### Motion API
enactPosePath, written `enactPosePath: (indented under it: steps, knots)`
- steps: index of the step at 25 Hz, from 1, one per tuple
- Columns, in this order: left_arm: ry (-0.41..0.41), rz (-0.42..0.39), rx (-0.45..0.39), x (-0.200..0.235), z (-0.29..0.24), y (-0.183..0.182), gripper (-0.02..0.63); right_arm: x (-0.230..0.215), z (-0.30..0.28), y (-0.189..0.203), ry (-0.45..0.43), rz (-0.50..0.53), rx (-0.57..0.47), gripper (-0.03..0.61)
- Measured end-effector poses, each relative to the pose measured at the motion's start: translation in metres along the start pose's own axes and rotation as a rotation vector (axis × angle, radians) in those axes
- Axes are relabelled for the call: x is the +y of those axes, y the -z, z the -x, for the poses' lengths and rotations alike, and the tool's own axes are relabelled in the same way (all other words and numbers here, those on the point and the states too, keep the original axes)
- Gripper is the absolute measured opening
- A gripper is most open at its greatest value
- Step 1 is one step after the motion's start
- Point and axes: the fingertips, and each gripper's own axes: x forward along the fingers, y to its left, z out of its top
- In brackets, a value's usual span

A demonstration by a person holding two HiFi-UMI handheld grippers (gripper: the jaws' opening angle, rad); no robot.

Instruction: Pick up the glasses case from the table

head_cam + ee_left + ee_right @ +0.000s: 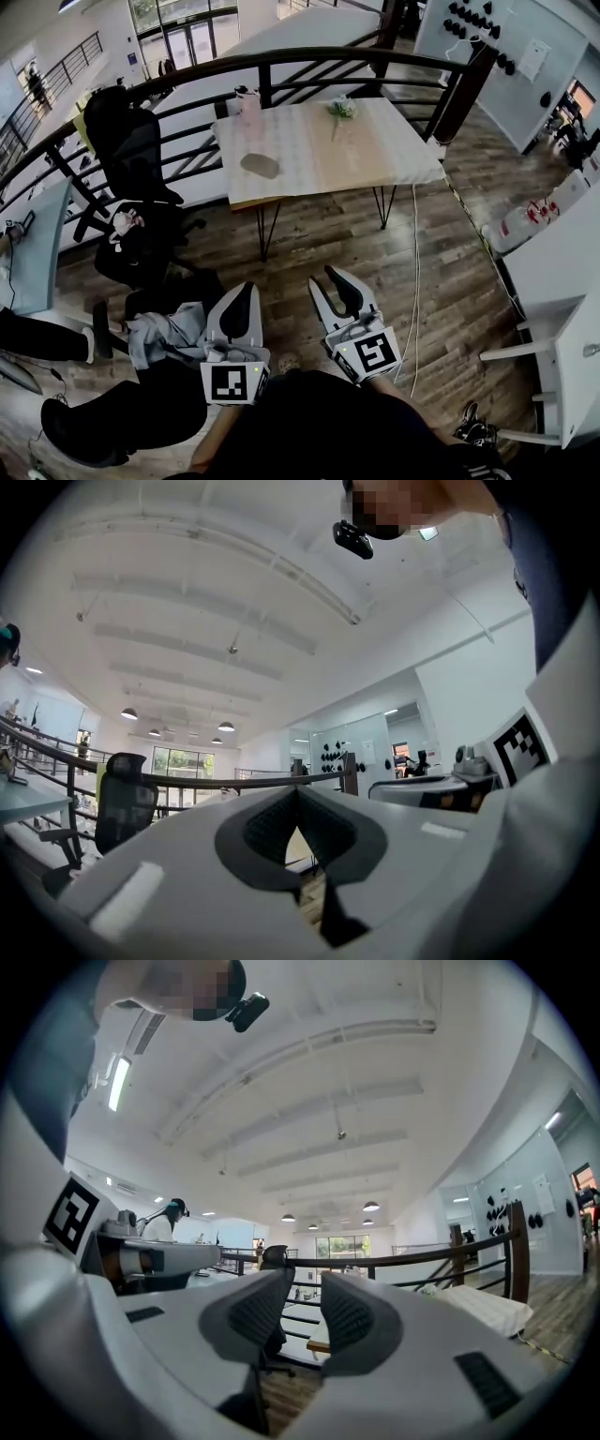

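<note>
Left gripper [246,289]: jaws together at the tips, nothing between them. Right gripper [322,278]: jaws slightly apart, with nothing in the gap. Both grippers sit side by side over the wood floor [441,281].

The glasses case [261,165], a grey oval, lies on the table [375,155] well ahead of both grippers, nearly in line with the left gripper and ahead-left of the right gripper. A pink container [249,111] stands just beyond the case. A black office chair [131,155] stands ahead-left of the left gripper.
</note>
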Motion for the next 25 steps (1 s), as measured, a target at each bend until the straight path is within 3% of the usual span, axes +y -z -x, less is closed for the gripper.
enactPosePath:
  steps: [9, 18, 25]
  knots:
    - [0.057, 0.014, 0.008, 0.013, -0.034, 0.011, 0.011, -0.025, -0.032, 0.014, 0.058, -0.036, 0.011, 0.086]
    - [0.023, 0.045, 0.059, 0.029, -0.03, 0.032, 0.011, -0.027, -0.047, 0.028, 0.055, -0.053, 0.042, 0.086]
    - [0.0, 0.072, 0.047, 0.046, -0.054, 0.035, 0.011, -0.04, -0.087, 0.03, 0.01, -0.039, 0.028, 0.086]
